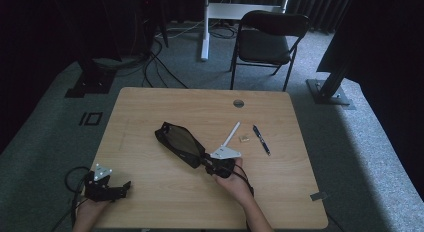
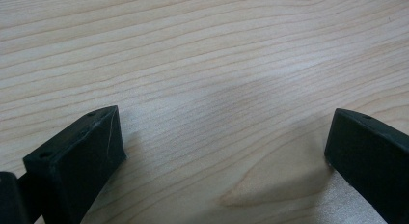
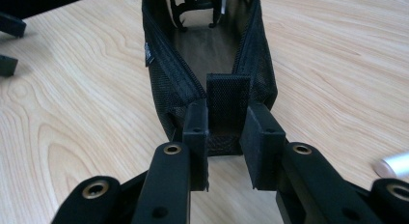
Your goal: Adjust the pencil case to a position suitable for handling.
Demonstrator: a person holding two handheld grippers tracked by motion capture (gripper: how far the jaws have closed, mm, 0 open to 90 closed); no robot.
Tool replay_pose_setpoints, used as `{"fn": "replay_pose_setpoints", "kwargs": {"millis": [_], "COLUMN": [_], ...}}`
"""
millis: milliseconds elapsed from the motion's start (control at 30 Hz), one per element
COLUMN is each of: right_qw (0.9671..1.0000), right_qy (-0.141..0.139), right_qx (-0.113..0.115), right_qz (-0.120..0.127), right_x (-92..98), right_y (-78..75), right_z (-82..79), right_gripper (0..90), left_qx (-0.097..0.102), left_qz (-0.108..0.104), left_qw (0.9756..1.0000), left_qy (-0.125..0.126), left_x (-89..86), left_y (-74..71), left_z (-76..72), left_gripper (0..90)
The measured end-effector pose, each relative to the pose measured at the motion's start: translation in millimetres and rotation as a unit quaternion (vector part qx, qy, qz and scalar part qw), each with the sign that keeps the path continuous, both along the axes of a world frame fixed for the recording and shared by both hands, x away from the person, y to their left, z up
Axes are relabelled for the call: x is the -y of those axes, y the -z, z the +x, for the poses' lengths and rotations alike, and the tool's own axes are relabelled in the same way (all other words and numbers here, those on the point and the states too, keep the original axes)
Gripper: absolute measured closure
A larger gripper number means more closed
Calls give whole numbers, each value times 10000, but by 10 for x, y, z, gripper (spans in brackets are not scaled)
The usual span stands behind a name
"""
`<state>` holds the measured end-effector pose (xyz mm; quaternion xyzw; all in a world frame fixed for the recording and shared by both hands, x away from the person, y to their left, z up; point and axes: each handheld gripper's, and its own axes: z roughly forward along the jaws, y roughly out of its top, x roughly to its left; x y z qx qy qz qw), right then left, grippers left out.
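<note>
right hand-held gripper (image 3: 225, 151) clenched on the mesh pouch (image 1: 179, 143) end tab (image 3: 227, 104); left hand-held gripper (image 2: 226, 151) released, idle. advise dragging level, keeping the mouth open.

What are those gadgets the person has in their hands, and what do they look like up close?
Two matte black handheld grippers. The left gripper and the right gripper each carry a pale grey three-cornered plate on top and trail a black cable. The jaws are blocky black pads on flat black arms with brass-coloured rivets. The forearms look bare, with no sleeves.

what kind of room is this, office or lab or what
Probably a recording lab or studio: a lone wooden table on grey carpet, dark curtains around, cables across the floor, metal stand bases and a folding chair behind.
</note>
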<state>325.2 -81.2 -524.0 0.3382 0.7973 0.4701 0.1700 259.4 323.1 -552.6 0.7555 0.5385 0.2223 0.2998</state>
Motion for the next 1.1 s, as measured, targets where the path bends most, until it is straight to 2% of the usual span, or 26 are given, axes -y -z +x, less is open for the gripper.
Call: {"fn": "replay_pose_setpoints", "kwargs": {"millis": [100, 533, 733, 1100], "right_qw": [9999, 10000, 9999, 9999], "right_qy": [42, -3, 35, 42], "right_qx": [-50, -54, -121, -154], "right_qz": [78, -76, -7, -40], "right_x": [76, 339, 471, 679], "right_y": [2, -16, -21, -16], "right_z": [-38, -223, -299, -451], "right_gripper": [730, 730, 730, 730], "left_qx": [-1, 0, 1, 1], "left_qz": [1, -1, -1, -2], "left_qw": [10000, 10000, 10000, 10000], "left_qy": [1, -1, 0, 0], "left_x": [0, 0, 0, 0], "left_y": [0, 0, 0, 0], "left_z": [0, 0, 0, 0], "left_gripper": [3, 3, 3, 3]}}
